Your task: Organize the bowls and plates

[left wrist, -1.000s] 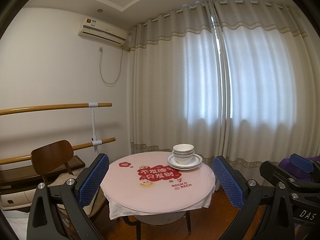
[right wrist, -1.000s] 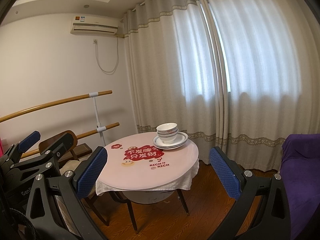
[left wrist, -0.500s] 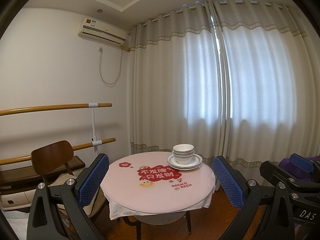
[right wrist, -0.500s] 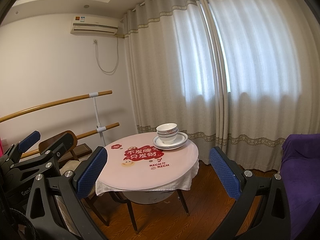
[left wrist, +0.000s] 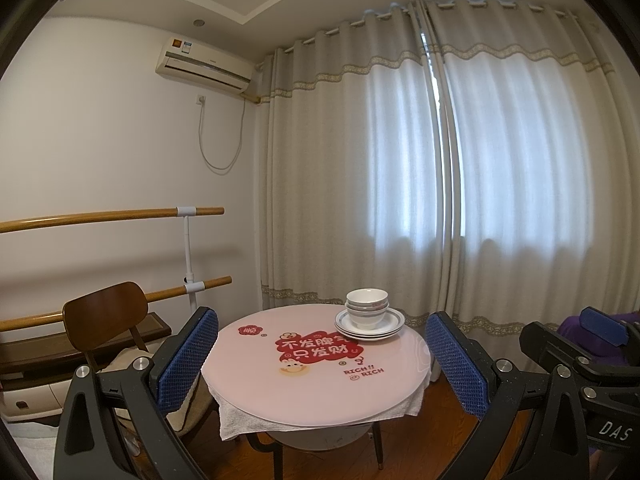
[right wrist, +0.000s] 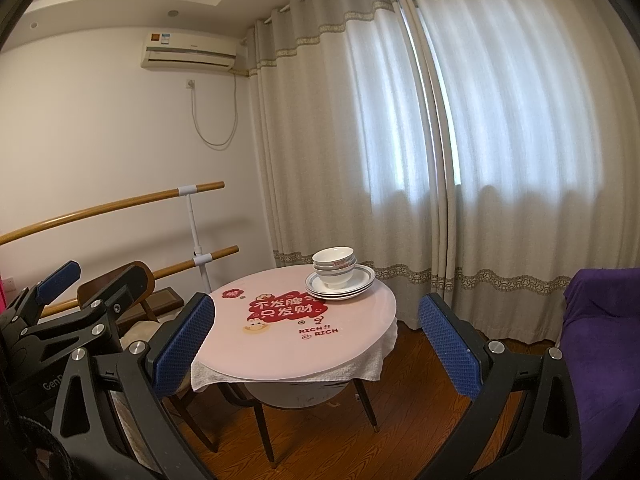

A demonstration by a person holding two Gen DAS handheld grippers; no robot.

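two spread grippers; stacked bowls (left wrist: 367, 307) uncountable.

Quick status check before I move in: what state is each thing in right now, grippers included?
left gripper: open, holding nothing, short of the table
right gripper: open, holding nothing, short of the table
bowls: nested upright, stacked on the plates
plates: stacked flat near the table's far edge
table: covered with a pink printed mat
curtains: drawn shut
chair: unoccupied, beside the table

3 bowls (left wrist: 367, 307), ~3 plates (left wrist: 390, 327)
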